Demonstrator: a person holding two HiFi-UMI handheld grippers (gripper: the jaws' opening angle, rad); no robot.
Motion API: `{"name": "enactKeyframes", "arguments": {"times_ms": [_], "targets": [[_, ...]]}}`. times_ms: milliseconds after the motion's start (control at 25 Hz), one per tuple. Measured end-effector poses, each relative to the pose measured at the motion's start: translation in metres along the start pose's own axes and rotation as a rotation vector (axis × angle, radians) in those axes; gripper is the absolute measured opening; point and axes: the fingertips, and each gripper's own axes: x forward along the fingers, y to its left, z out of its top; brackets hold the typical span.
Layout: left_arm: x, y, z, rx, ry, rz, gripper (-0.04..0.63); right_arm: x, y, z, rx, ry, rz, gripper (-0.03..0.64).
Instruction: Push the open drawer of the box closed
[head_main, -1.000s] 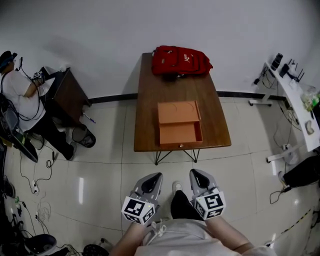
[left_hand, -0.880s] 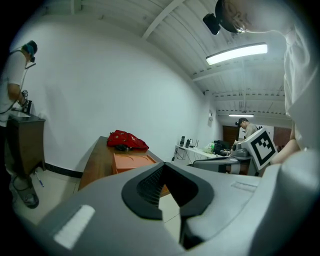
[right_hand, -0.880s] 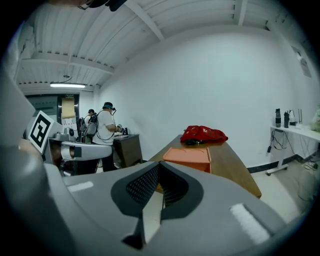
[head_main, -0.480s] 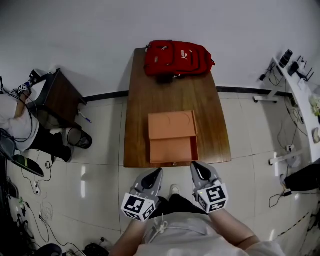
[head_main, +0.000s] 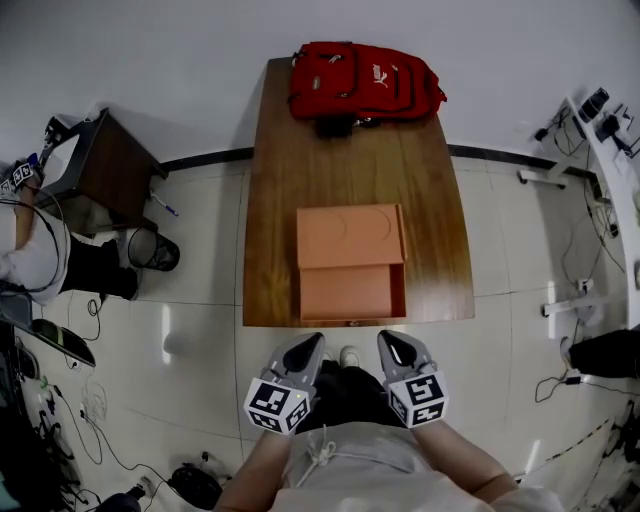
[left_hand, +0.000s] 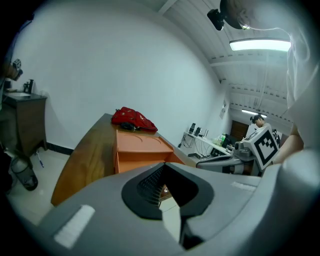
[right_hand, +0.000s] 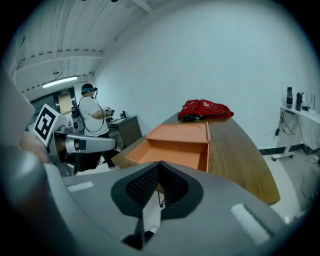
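An orange box (head_main: 349, 236) sits on the near half of a long wooden table (head_main: 275, 200). Its drawer (head_main: 350, 292) is pulled out toward me, almost to the table's front edge, and looks empty. Both grippers hang over the floor just short of that edge. My left gripper (head_main: 305, 348) is shut on nothing and points at the drawer's left part. My right gripper (head_main: 392, 344) is also shut on nothing, at the drawer's right part. The left gripper view has the box (left_hand: 141, 144) beyond its gripper (left_hand: 165, 165). The right gripper view shows the drawer (right_hand: 170, 155) past its gripper (right_hand: 160, 164).
A red backpack (head_main: 365, 82) lies at the table's far end against the wall. A dark side table (head_main: 95, 175), a bin (head_main: 152, 250) and a seated person (head_main: 25, 250) are at the left. A white desk (head_main: 620, 150) with gear stands right. Cables lie on the tiled floor.
I have come closer to the table: the box and drawer have slid nearer, and both grippers now sit just before the front edge. The drawer stays open.
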Motion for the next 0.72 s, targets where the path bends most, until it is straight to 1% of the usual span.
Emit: {"name": "enactKeyframes", "arguments": {"times_ms": [160, 320, 520, 720], "targets": [[0.019, 0.011, -0.026, -0.022, 0.065, -0.014, 0.006, 0.022, -0.016, -0.029, 0.037, 0.082, -0.024, 0.005], [0.034, 0.023, -0.047, -0.055, 0.097, -0.019, 0.006, 0.044, -0.024, -0.048, 0.057, 0.141, -0.033, 0.005], [0.052, 0.038, -0.07, -0.097, 0.124, 0.008, 0.006, 0.061, -0.034, -0.059, 0.133, 0.156, -0.06, 0.005], [0.064, 0.042, -0.071, -0.125, 0.142, 0.004, 0.006, 0.071, -0.033, -0.059, 0.156, 0.174, -0.057, 0.005]]}}
